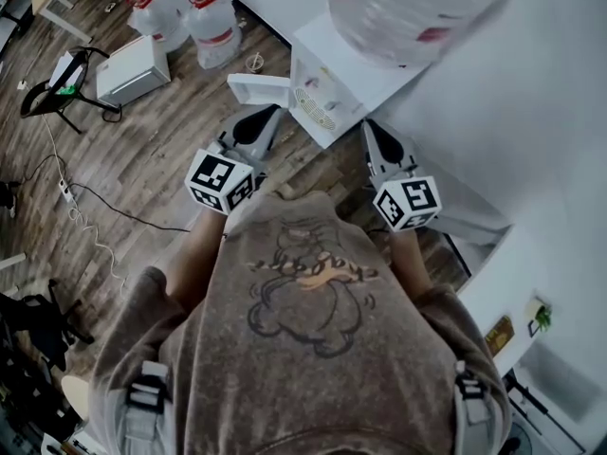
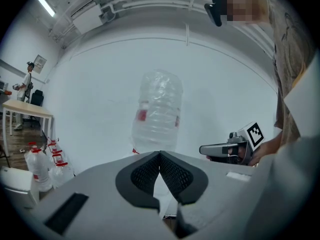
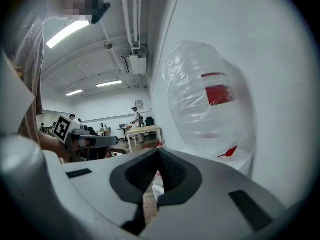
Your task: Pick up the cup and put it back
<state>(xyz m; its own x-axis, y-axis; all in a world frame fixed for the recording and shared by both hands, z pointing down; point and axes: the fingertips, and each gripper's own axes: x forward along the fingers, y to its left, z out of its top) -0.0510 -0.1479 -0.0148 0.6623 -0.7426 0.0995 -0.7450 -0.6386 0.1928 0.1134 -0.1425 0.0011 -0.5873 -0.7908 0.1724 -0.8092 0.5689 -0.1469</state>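
Note:
I cannot make out a cup in any view. A white water dispenser (image 1: 337, 79) stands against the wall just ahead, and a big clear water bottle (image 1: 413, 8) sits upside down on it. A white ledge (image 1: 261, 88) sticks out from the dispenser's left side. My left gripper (image 1: 273, 114) points at that ledge, with its jaws shut and nothing between them (image 2: 160, 156). My right gripper (image 1: 371, 126) hangs just right of the dispenser's front, also shut and empty (image 3: 158, 154). The bottle (image 2: 157, 111) (image 3: 207, 104) fills both gripper views.
Several full water jugs (image 1: 194, 12) stand on the wooden floor to the far left, beside a white box (image 1: 133, 69). A cable with a power strip (image 1: 85, 216) trails over the floor. A table (image 2: 25, 111) and a standing person (image 2: 27, 79) are far back.

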